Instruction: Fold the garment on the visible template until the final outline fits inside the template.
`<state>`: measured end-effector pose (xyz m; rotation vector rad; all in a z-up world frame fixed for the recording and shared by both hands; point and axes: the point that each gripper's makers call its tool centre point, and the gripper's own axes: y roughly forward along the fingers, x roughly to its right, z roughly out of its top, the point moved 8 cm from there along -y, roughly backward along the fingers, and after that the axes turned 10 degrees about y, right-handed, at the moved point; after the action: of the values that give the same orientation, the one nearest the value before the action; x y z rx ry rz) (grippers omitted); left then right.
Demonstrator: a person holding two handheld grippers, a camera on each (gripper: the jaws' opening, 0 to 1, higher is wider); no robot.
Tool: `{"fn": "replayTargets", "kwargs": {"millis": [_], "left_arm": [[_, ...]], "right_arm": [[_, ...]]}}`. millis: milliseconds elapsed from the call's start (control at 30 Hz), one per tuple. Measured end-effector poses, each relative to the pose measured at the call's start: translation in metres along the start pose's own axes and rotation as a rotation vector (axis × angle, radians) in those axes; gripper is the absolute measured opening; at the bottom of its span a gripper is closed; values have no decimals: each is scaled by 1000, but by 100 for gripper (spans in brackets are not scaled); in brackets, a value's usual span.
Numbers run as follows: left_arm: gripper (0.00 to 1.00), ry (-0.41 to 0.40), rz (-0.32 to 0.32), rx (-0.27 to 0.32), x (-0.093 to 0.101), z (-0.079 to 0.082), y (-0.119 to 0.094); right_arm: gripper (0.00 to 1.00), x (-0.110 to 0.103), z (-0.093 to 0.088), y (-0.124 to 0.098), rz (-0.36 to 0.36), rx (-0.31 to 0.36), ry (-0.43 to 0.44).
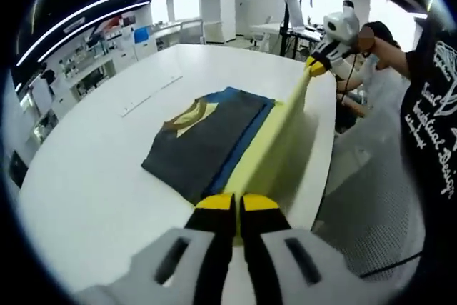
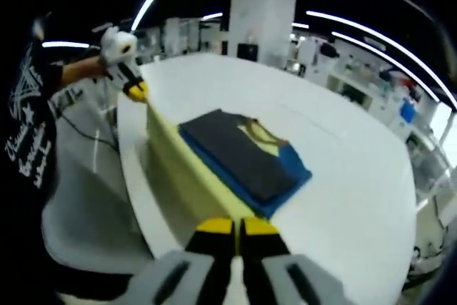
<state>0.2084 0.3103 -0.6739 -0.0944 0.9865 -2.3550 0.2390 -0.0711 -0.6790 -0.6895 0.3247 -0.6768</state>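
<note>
Yellow-tipped fingers (image 1: 214,208) of the left gripper (image 1: 236,208) are pressed together on one end of a pale yellow fabric edge (image 1: 275,137); the right gripper (image 2: 236,226) pinches the other end the same way, fingers (image 2: 260,228) closed, so the yellow strip is stretched taut between them, lifted off the round white table (image 1: 86,176); the rest of the dark grey, blue and yellow folded garment (image 1: 203,137) lies flat on the table near its edge, neckline showing; a person in a black printed shirt (image 1: 435,105) stands beside the table.

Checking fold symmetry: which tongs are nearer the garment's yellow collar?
Right. Right tongs grip the yellow flap at the collar end; left tongs grip it at the opposite, hem end.
</note>
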Motion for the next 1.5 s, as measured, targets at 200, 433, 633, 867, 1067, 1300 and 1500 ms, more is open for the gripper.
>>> {"fn": "replayTargets", "kwargs": {"millis": [200,433,633,867,1067,1300,1500], "left_arm": [[0,28,34,14,-8,17,4],[0,41,71,35,-27,29,6],[0,69,97,46,-40,36,8],[0,82,135,61,-61,46,12],[0,97,165,72,-74,55,20],[0,94,206,56,-88,58,31],[0,75,215,37,-106,50,48]], "right_arm": [[0,9,17,3,-31,14,-25],[0,23,33,8,-70,33,-36],[0,30,45,10,-94,43,-49],[0,42,63,18,-138,54,-75],[0,54,72,26,-165,70,-61],[0,65,75,43,-189,73,-62],[0,75,75,60,-217,59,-79]]}}
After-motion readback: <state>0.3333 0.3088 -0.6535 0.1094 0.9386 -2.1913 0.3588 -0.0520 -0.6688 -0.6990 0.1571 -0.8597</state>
